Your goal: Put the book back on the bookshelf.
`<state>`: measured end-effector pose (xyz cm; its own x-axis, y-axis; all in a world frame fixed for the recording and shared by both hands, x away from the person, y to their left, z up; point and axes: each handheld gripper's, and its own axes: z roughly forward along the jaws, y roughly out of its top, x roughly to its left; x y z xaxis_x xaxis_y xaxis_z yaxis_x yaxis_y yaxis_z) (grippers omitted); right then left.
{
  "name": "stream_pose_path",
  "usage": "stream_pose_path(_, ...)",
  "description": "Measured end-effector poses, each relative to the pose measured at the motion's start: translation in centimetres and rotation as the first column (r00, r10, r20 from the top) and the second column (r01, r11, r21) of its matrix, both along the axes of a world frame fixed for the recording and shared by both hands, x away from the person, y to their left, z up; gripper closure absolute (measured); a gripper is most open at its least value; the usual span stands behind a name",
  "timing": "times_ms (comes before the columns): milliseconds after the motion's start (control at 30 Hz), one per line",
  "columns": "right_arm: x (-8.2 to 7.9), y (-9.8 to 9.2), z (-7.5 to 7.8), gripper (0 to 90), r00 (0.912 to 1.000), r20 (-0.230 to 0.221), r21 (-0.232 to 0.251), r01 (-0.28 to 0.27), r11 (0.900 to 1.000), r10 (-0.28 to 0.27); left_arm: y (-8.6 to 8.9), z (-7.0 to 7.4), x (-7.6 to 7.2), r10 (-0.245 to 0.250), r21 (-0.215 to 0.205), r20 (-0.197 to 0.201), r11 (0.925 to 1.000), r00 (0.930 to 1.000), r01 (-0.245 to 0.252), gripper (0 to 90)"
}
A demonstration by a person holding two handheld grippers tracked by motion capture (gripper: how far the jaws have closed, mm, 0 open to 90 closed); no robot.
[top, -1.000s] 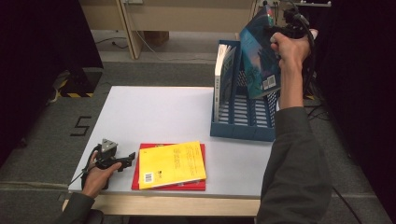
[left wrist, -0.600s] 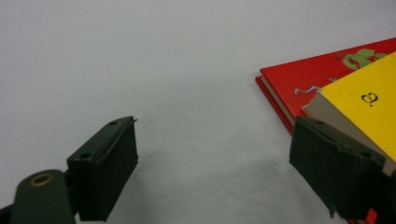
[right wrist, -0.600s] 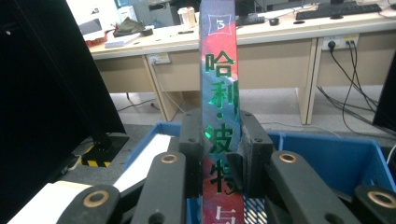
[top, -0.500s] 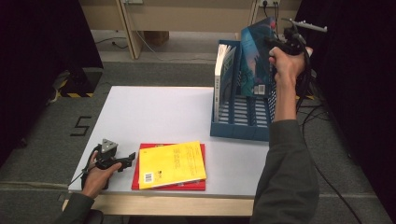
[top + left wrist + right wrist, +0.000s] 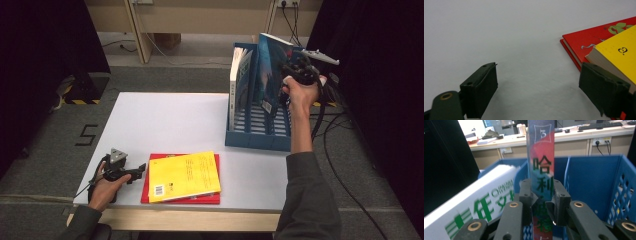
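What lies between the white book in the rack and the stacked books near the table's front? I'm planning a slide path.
In the high view, only bare table separates the white book from the yellow book.

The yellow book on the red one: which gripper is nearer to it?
Left. The left gripper rests on the table just beside the yellow book, jaws open. The right gripper is far across the table at the blue file rack, shut on a blue book.

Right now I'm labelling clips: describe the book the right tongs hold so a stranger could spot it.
Find the blue file rack at the table's far right. A white book leans in its left slot; beside it, clamped by the right tongs, stands the blue-and-red book.
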<state>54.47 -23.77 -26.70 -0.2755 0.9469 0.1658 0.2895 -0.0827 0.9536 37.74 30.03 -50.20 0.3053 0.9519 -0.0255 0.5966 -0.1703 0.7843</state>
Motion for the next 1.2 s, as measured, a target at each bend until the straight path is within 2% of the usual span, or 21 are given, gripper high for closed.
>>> stream_pose_path(67, -0.1, 0.1, -1.1, 74.1, 0.9999, -0.013, 0.004, -0.006, 1.000, 0.006, 0.0, 0.0, 0.0, -0.002, -0.003, 0.002, 1.0000, 1.0000, 0.002, 14.6)
stream_pose_path(133, 0.1, 0.3, -2.7, 73.5, 0.9990, -0.042, -0.021, -0.018, 1.000, 0.017, 0.0, 0.0, 0.0, 0.000, -0.001, -0.001, 1.0000, 1.0000, 0.000, 14.6)
stream_pose_path(167, 0.1, 0.3, -2.7, 73.5, 0.9990, -0.042, -0.021, -0.018, 1.000, 0.017, 0.0, 0.0, 0.0, 0.000, -0.002, -0.001, 1.0000, 1.0000, 0.000, 14.6)
stream_pose_path(200, 0.4, 0.6, -3.6, 73.5, 0.9977, -0.063, -0.036, -0.028, 0.999, 0.026, 0.0, 0.0, 0.0, 0.000, -0.002, -0.001, 1.0000, 1.0000, 0.000, 14.6)
stream_pose_path(233, 0.4, 0.6, -3.6, 73.5, 0.9977, -0.063, -0.036, -0.028, 0.999, 0.026, 0.0, 0.0, 0.0, 0.000, -0.002, -0.001, 1.0000, 1.0000, 0.000, 14.6)
stream_pose_path(300, 0.6, 0.7, -4.7, 73.5, 0.9951, -0.095, -0.055, -0.031, 0.998, 0.025, 0.0, 0.0, 0.0, -0.001, -0.003, -0.001, 1.0000, 1.0000, 0.001, 14.6)
stream_pose_path(333, 0.8, 1.0, -6.2, 73.5, 0.9902, -0.136, -0.092, -0.042, 0.995, 0.029, 0.0, 0.0, 0.0, 0.000, -0.003, -0.001, 1.0000, 1.0000, 0.000, 14.6)
stream_pose_path(367, 0.8, 1.0, -6.2, 73.5, 0.9902, -0.136, -0.092, -0.042, 0.995, 0.029, 0.0, 0.0, 0.0, 0.000, -0.003, -0.001, 1.0000, 1.0000, 0.000, 14.6)
stream_pose_path(433, 1.0, 1.1, -7.5, 72.9, 0.9840, -0.174, -0.096, -0.057, 0.994, 0.039, 0.0, 0.0, 0.0, 0.000, -0.006, 0.000, 1.0000, 1.0000, 0.000, 14.6)
stream_pose_path(467, 1.0, 1.0, -8.0, 72.4, 0.9860, -0.154, -0.037, -0.071, 0.997, 0.064, 0.0, 0.0, 0.0, -0.002, -0.006, 0.002, 1.0000, 1.0000, 0.002, 14.6)
stream_pose_path(500, 1.0, 1.1, -7.9, 71.4, 0.9848, -0.160, -0.054, -0.077, 0.996, 0.068, 0.0, 0.0, 0.0, 0.000, -0.005, 0.004, 1.0000, 1.0000, 0.000, 14.6)
stream_pose_path(600, 1.0, 1.7, -7.7, 67.0, 0.9787, -0.181, -0.061, -0.110, 0.992, 0.097, 0.0, 0.0, 0.0, -0.002, -0.009, 0.001, 1.0000, 1.0000, 0.002, 14.6)
stream_pose_path(800, 0.8, 2.8, -7.9, 65.6, 0.9769, -0.187, -0.051, -0.115, 0.992, 0.104, 0.1, 0.0, 0.1, 0.002, -0.016, 0.002, 0.9999, 1.0000, -0.002, 14.6)
stream_pose_path(867, 0.5, 3.3, -7.7, 69.1, 0.9809, -0.176, -0.109, -0.103, 0.989, 0.083, 0.1, 0.0, 0.1, 0.001, -0.017, 0.002, 0.9999, 1.0000, -0.001, 14.6)
stream_pose_path(900, 0.2, 3.7, -7.6, 72.6, 0.9849, -0.165, -0.167, -0.081, 0.983, 0.053, 0.1, 0.0, 0.1, 0.002, -0.018, 0.002, 0.9998, 1.0000, -0.002, 14.6)
stream_pose_path(1033, -0.2, 4.1, -7.6, 73.0, 0.9861, -0.160, -0.172, -0.074, 0.982, 0.047, 0.1, 0.0, 0.1, 0.005, -0.022, 0.003, 0.9997, 1.0000, -0.005, 14.6)
stream_pose_path(1067, -0.4, 4.3, -7.6, 73.2, 0.9866, -0.156, -0.187, -0.078, 0.979, 0.049, 0.1, 0.0, 0.1, 0.006, -0.023, 0.002, 0.9997, 1.0000, -0.006, 14.6)
stream_pose_path(1200, -1.2, 4.6, -7.4, 73.2, 0.9840, -0.167, -0.177, -0.090, 0.980, 0.060, 0.1, 0.0, 0.1, 0.006, -0.024, 0.002, 0.9997, 1.0000, -0.006, 14.6)
